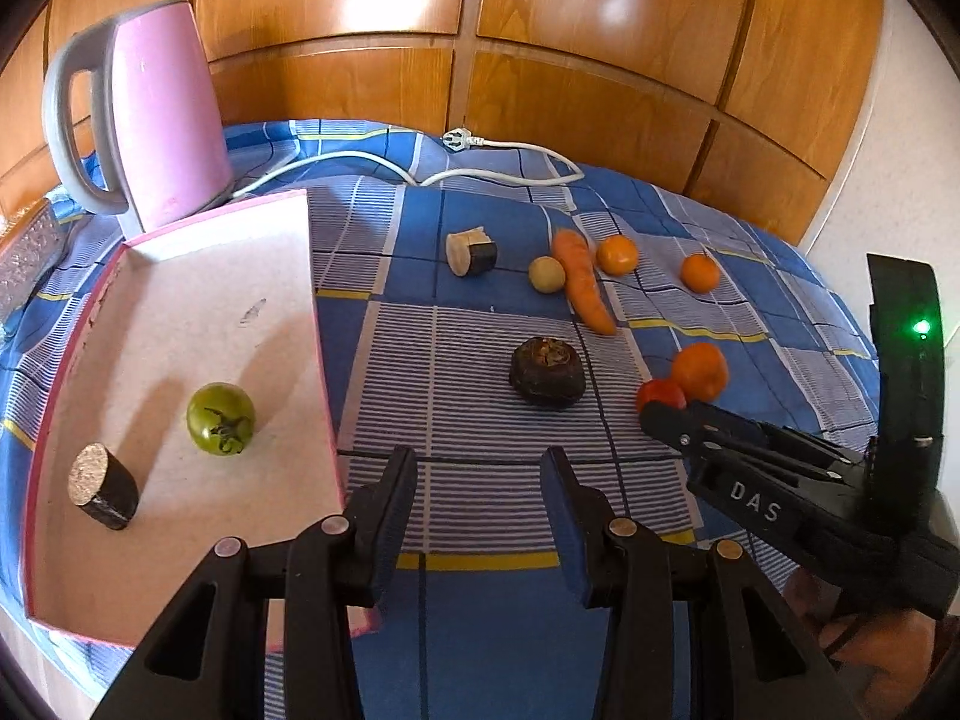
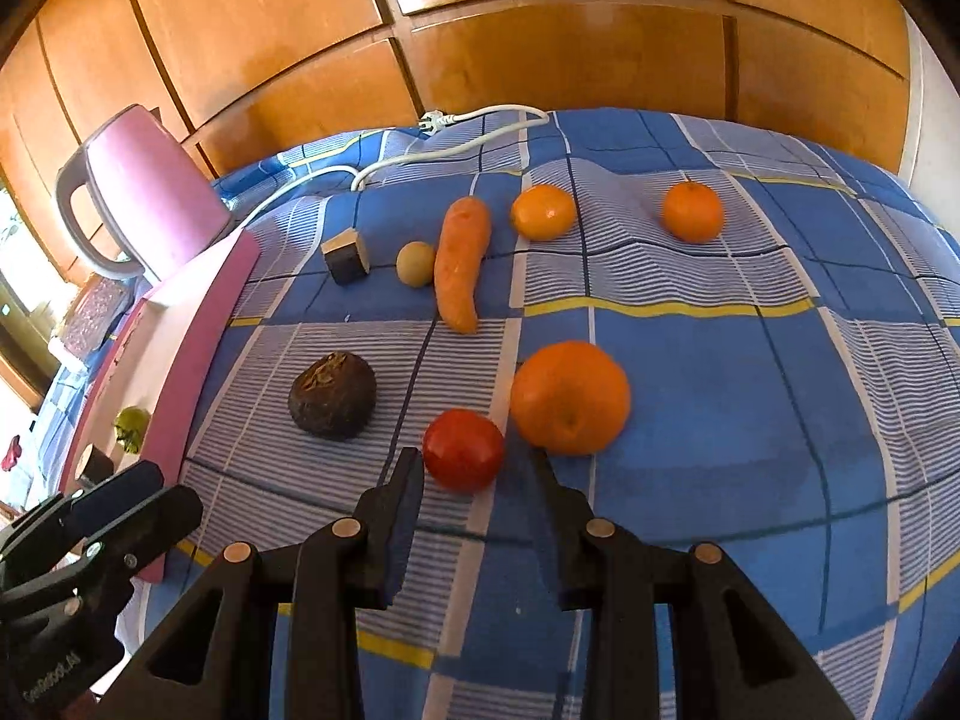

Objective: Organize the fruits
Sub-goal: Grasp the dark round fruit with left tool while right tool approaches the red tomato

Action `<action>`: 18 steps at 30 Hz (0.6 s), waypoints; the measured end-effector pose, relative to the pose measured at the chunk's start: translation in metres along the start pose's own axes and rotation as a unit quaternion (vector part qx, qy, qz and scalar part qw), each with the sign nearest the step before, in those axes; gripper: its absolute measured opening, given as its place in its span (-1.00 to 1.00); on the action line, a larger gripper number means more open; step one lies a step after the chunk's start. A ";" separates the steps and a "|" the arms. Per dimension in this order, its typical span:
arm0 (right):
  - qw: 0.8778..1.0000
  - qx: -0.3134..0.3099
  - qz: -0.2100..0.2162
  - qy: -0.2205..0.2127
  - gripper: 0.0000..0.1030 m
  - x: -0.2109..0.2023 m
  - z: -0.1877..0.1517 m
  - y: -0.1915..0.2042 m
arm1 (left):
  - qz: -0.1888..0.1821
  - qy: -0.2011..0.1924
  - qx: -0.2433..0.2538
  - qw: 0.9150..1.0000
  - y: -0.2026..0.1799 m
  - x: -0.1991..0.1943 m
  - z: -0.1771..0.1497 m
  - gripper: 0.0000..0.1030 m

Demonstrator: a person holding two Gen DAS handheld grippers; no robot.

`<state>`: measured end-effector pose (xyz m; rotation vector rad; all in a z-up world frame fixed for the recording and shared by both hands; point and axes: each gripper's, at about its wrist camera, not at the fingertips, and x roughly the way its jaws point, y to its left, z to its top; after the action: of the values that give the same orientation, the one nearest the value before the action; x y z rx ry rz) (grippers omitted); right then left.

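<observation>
nearest, the right gripper (image 2: 474, 468) hovers with jaws apart around a red tomato (image 2: 463, 449), seemingly not yet touching it, a large orange (image 2: 570, 397) just beside. the left gripper (image 1: 480, 468) (also spread, empty) sits by the pink tray (image 1: 180, 600) holding a green tomato (image 1: 220, 418). farther off lie a carrot (image 2: 459, 261) and two mandarins.

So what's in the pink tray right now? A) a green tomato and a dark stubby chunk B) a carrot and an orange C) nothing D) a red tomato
A: the green tomato and a dark chunk lie in the tray; the carrot and red tomato are out on the cloth.
</observation>
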<state>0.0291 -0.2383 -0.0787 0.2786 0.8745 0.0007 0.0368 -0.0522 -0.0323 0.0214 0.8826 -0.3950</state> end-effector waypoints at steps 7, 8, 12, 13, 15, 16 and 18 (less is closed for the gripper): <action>1.000 -0.011 -0.003 -0.007 -0.35 0.007 0.005 0.002 | -0.013 0.005 -0.002 1.000 -0.004 0.010 0.008 -0.16; 1.000 -0.012 -0.004 -0.008 -0.37 0.008 0.005 0.002 | -0.014 0.005 -0.003 1.000 -0.005 0.011 0.009 -0.16; 1.000 -0.027 -0.008 -0.009 -0.46 0.010 0.005 0.003 | -0.021 0.007 -0.006 1.000 -0.008 0.018 0.015 -0.16; 0.999 -0.031 -0.008 -0.009 -0.46 0.010 0.005 0.003 | -0.023 0.008 -0.007 1.000 -0.008 0.020 0.017 -0.16; 0.999 -0.036 -0.005 -0.007 -0.45 0.011 0.004 0.002 | -0.026 0.011 -0.011 1.000 -0.009 0.024 0.020 -0.16; 0.999 -0.039 -0.002 -0.007 -0.45 0.011 0.004 0.001 | -0.027 0.013 -0.013 0.999 -0.010 0.027 0.021 -0.16; 0.999 -0.036 0.006 -0.008 -0.45 0.011 0.003 -0.001 | -0.030 0.014 -0.014 0.999 -0.012 0.029 0.024 -0.16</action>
<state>0.0382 -0.2389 -0.0856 0.2155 0.8545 0.0404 0.0668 -0.0768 -0.0376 -0.0255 0.9177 -0.4383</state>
